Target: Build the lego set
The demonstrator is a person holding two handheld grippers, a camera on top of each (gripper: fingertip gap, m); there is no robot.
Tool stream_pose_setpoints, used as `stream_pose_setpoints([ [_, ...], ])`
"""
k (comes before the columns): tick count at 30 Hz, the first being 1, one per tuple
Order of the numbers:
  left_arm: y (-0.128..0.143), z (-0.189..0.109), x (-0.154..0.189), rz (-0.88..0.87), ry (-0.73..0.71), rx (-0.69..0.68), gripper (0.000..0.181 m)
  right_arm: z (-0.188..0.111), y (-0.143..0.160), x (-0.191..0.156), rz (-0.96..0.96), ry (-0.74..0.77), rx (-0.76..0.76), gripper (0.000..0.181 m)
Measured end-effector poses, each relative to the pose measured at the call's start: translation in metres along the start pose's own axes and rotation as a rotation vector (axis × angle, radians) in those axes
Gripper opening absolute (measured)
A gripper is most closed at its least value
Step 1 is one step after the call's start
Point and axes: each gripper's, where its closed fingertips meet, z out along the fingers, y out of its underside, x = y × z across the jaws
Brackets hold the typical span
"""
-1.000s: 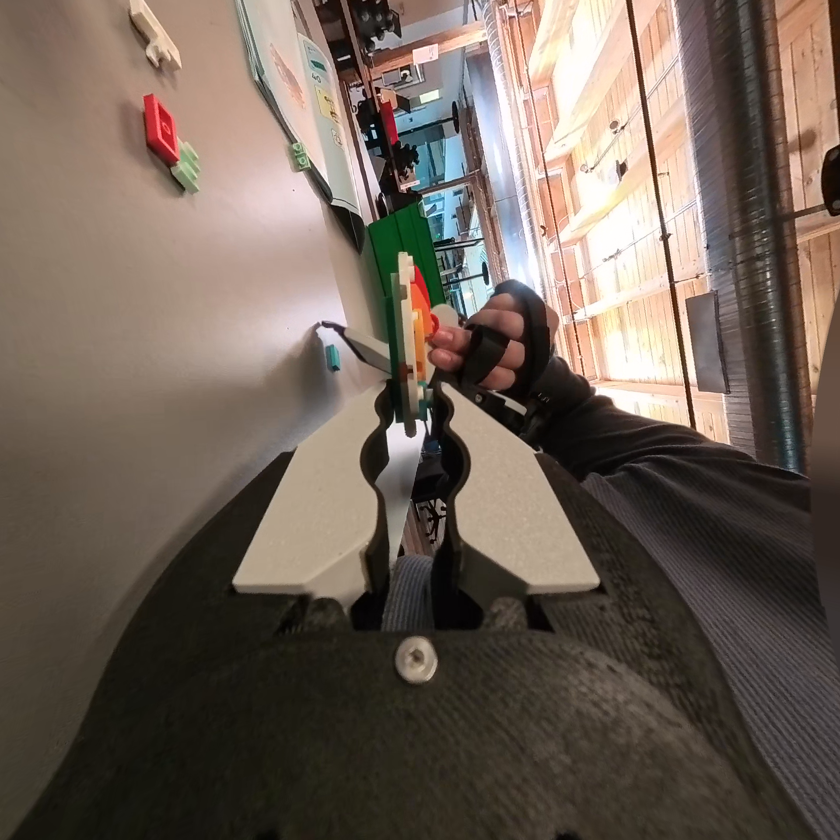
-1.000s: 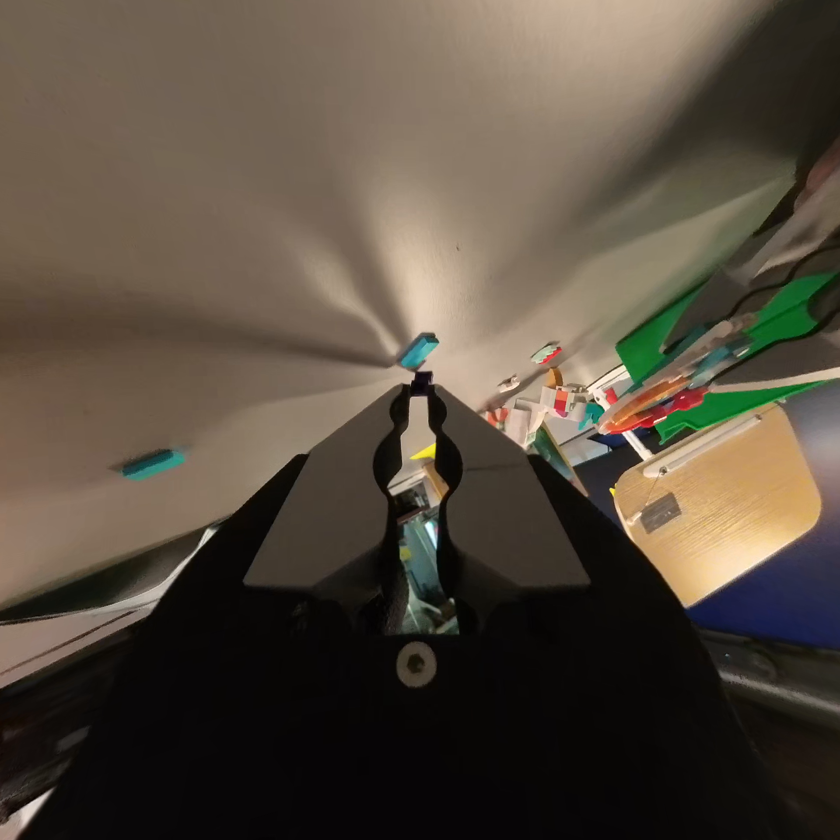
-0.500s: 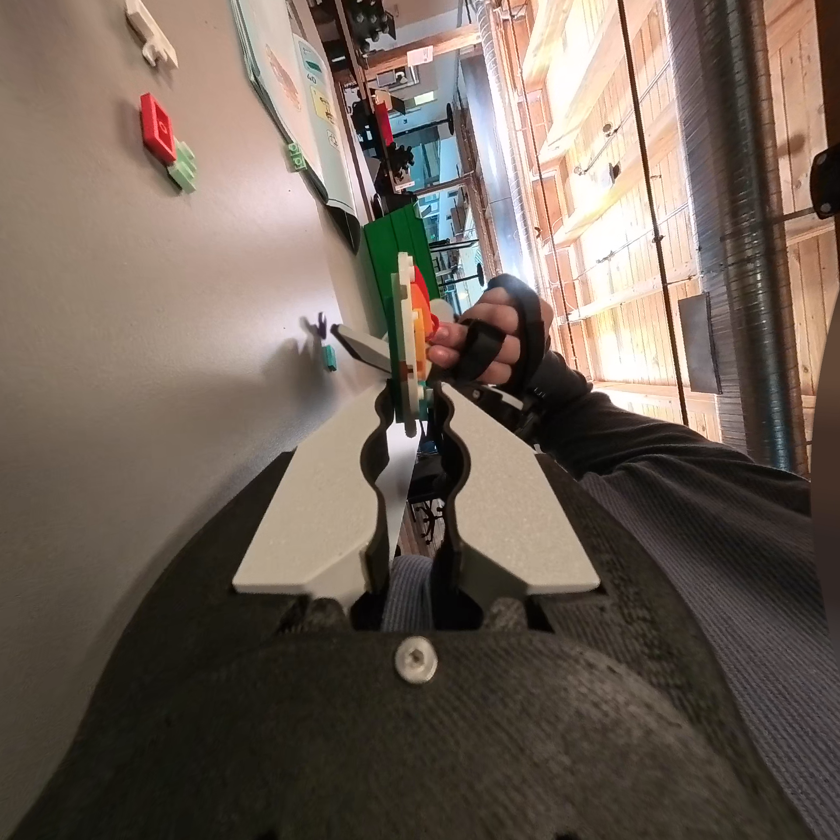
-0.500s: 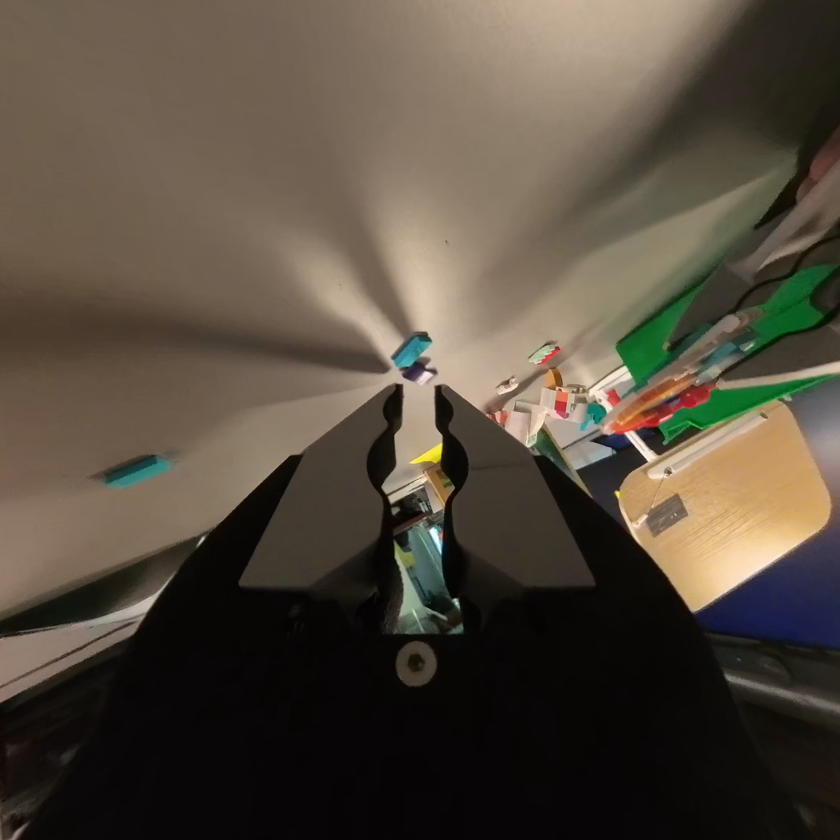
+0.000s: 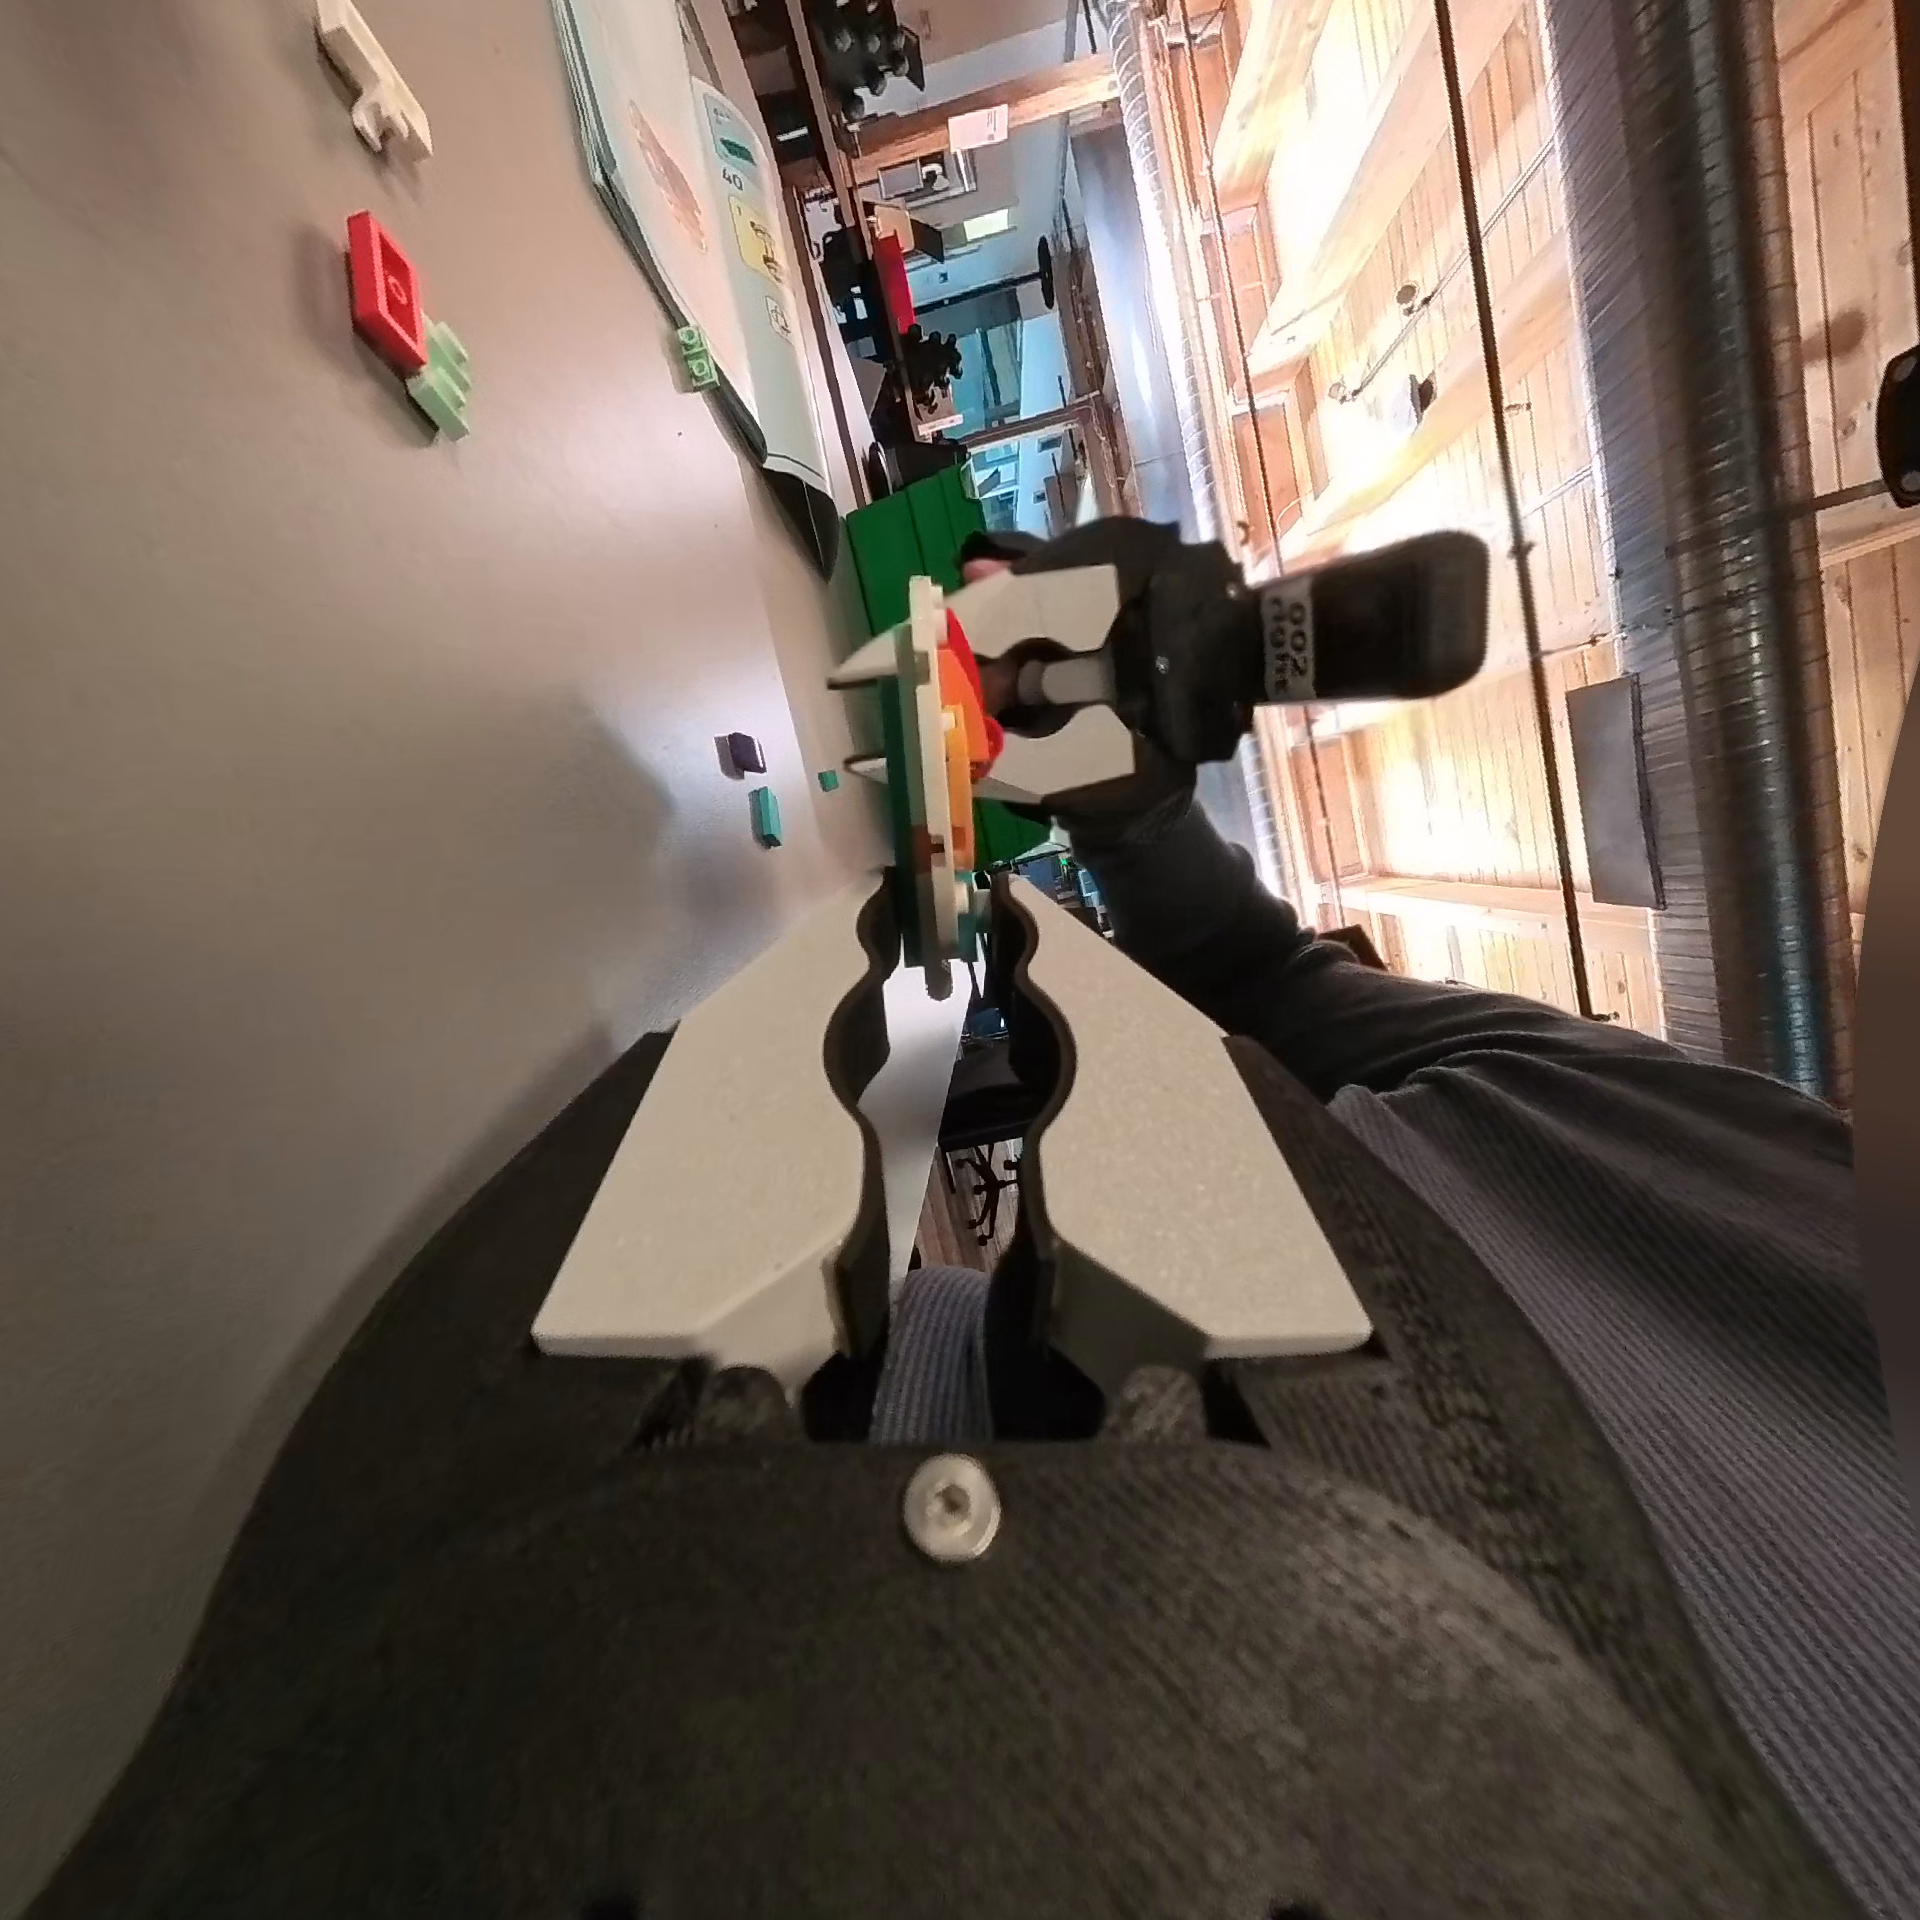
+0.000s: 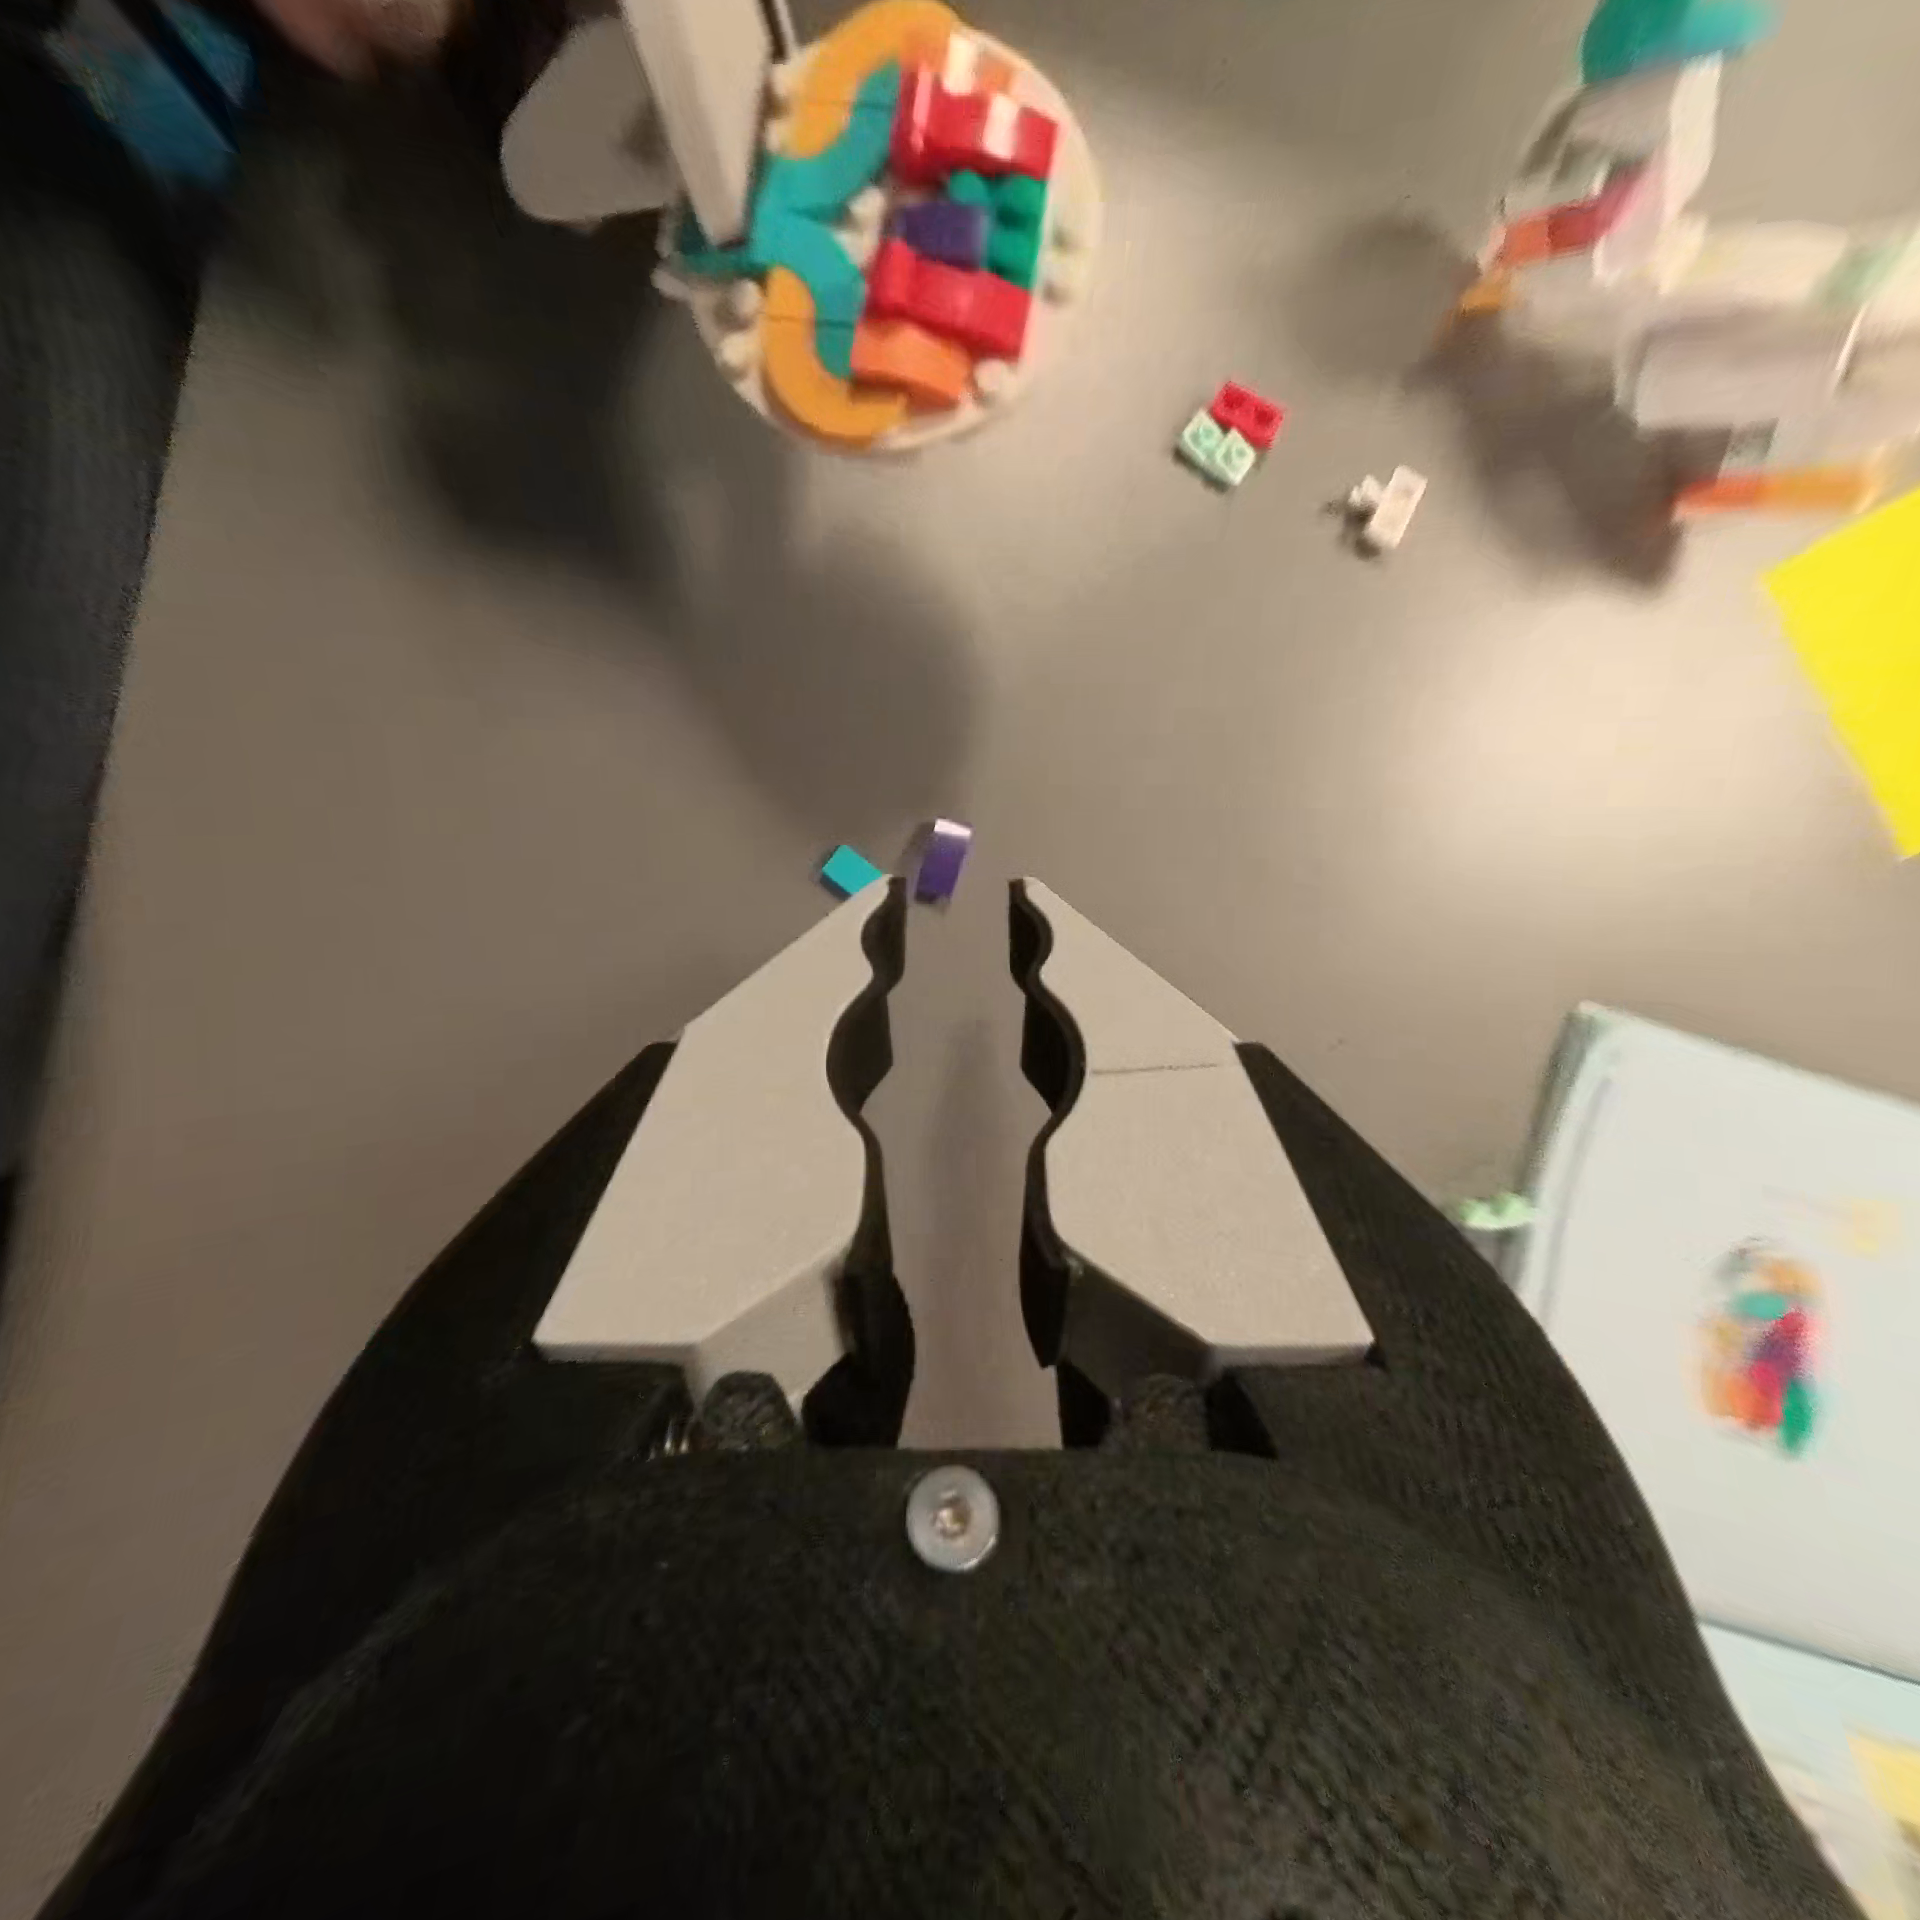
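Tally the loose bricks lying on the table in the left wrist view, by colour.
Red brick: 1
White brick: 1
Purple brick: 1
Teal bricks: 2
Light green bricks: 2
Total: 7

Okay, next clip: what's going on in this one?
A person is building a Lego set with two handheld grippers. The left gripper is shut on the edge of a round, partly built Lego plate, holding it up. The right gripper is open above the grey table, with a small purple piece and a teal piece near its fingertips.
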Motion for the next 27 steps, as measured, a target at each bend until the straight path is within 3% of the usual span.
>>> stream_pose_setpoints([
  [4, 0.000, 0.000, 0.000, 0.001, -0.004, -0.003, 0.015, 0.012, 0.008, -0.011, 0.198, -0.128, 0.015, 0.003],
  [7, 0.001, 0.000, 0.000, 0.002, -0.004, -0.003, 0.015, 0.017, 0.006, -0.006, 0.303, -0.133, 0.074, 0.000],
  [12, 0.001, 0.000, -0.001, 0.001, -0.005, -0.006, 0.015, 0.018, 0.012, -0.005, 0.351, -0.140, 0.082, 0.001],
  [17, 0.001, 0.001, -0.001, 0.000, -0.007, -0.006, 0.015, 0.019, -0.010, -0.022, 0.354, -0.217, 0.158, 0.007],
  [22, 0.001, 0.001, -0.001, -0.002, -0.009, -0.006, 0.015, 0.017, -0.008, 0.001, 0.258, 0.004, 0.136, 0.017],
  [27, 0.001, 0.001, -0.002, -0.006, -0.013, -0.006, 0.015, 0.024, -0.009, -0.007, 0.188, 0.100, 0.081, 0.021],
])
